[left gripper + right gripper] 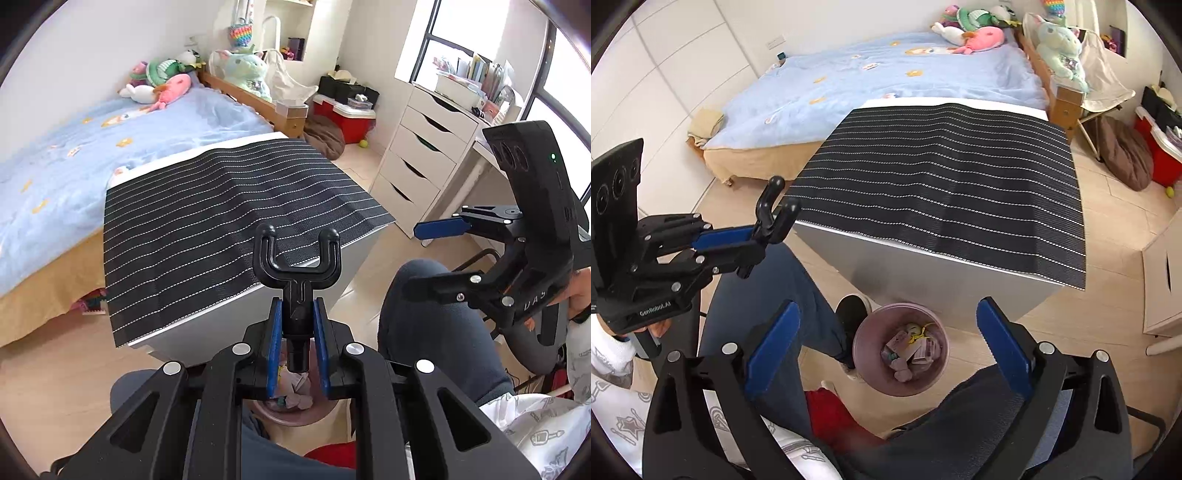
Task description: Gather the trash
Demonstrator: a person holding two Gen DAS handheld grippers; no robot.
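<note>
With the right gripper [888, 343] spread wide and empty above the pink bin [862, 345] of wrappers, the left gripper [297, 345], clenched on a black forked piece [297, 266], possibly a holder, should centre over the bin before letting go.

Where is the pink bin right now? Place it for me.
The pink bin stands on the floor between the seated person's legs, in front of the mat-covered table; the right wrist view shows it between the open right claw's fingers.

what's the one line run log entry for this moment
left gripper: shut on black forked holder | right gripper: open, empty, above pink bin | bin: holds trash
</note>
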